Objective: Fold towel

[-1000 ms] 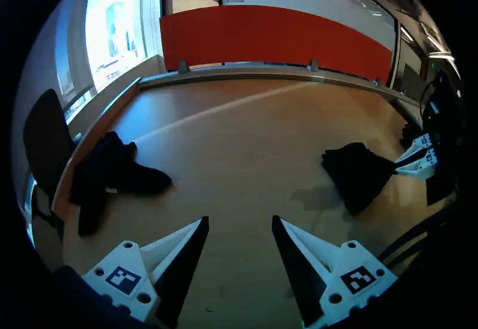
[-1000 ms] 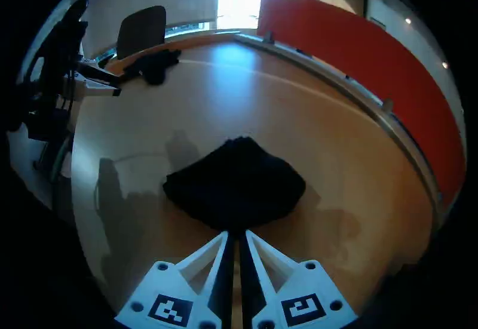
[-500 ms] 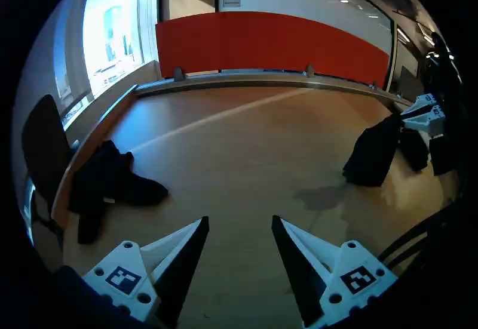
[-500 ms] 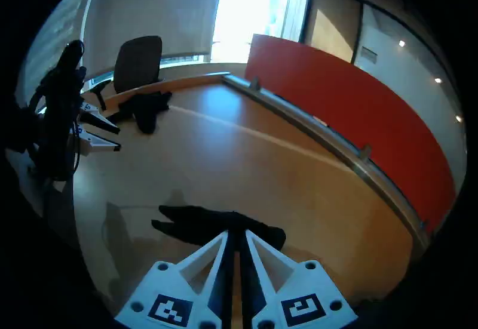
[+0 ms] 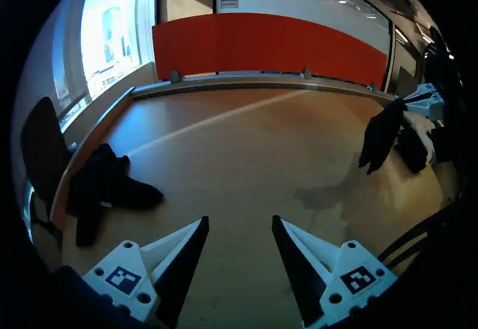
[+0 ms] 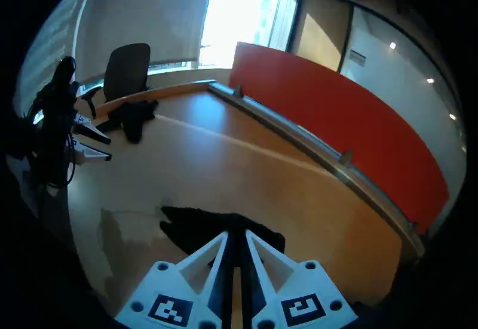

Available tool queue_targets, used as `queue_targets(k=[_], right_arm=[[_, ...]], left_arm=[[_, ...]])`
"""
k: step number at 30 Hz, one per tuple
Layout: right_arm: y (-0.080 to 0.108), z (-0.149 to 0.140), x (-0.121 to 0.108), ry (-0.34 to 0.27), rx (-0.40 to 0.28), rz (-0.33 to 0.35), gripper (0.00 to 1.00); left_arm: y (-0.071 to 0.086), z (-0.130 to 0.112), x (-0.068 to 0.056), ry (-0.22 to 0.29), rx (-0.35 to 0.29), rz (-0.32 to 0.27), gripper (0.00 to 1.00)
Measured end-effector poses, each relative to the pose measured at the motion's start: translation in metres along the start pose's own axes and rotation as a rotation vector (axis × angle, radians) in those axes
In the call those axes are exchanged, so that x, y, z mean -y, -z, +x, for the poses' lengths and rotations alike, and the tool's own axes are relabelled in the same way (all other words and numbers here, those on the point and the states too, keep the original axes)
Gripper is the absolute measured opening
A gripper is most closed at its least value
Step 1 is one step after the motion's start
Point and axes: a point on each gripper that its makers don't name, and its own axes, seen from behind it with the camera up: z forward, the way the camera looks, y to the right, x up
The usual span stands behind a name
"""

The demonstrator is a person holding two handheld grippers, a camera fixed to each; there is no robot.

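In the left gripper view, a heap of dark cloth [image 5: 104,185] is lying at the far left of the wooden desk [image 5: 239,150]. The left gripper [image 5: 239,239] is hovering low over bare wood, its fingers spreading wide and holding nothing. Far to the right, the right gripper [image 5: 425,97] is pinching the black towel [image 5: 377,141], which is dangling in one narrow bunch over the desk. In the right gripper view, that gripper's fingers [image 6: 209,258] are pressing almost together on the towel's edge. Judging from this, the thin pinch is risking a slip. With the lower end hanging free and the left gripper well apart, the towel is likely to land crumpled rather than flat
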Motion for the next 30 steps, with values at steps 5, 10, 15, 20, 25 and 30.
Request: queue_targets(k=[5, 10, 15, 20, 25, 30], right_arm=[[0.009, 0.001, -0.022, -0.017, -0.007, -0.03, 0.05], [0.018, -0.001, -0.046, -0.035, -0.009, -0.059, 0.05], [0.03, -0.007, -0.073, -0.055, -0.007, -0.091, 0.05], [0.042, -0.014, -0.103, -0.07, 0.0, -0.127, 0.05], [0.054, -0.023, -0.133, -0.088, 0.011, -0.16, 0.05], [0.067, -0.035, -0.164, -0.09, 0.037, -0.194, 0.05]], left_arm=[[-0.002, 0.001, -0.003, -0.002, 0.0, -0.005, 0.78], [-0.004, 0.004, -0.007, -0.006, 0.001, -0.009, 0.78], [-0.006, 0.006, -0.01, -0.01, 0.002, -0.011, 0.78], [-0.009, 0.008, -0.013, -0.008, 0.004, -0.012, 0.78], [-0.01, 0.01, -0.015, -0.009, 0.005, -0.011, 0.78], [-0.011, 0.012, -0.018, -0.015, 0.005, -0.01, 0.78]])
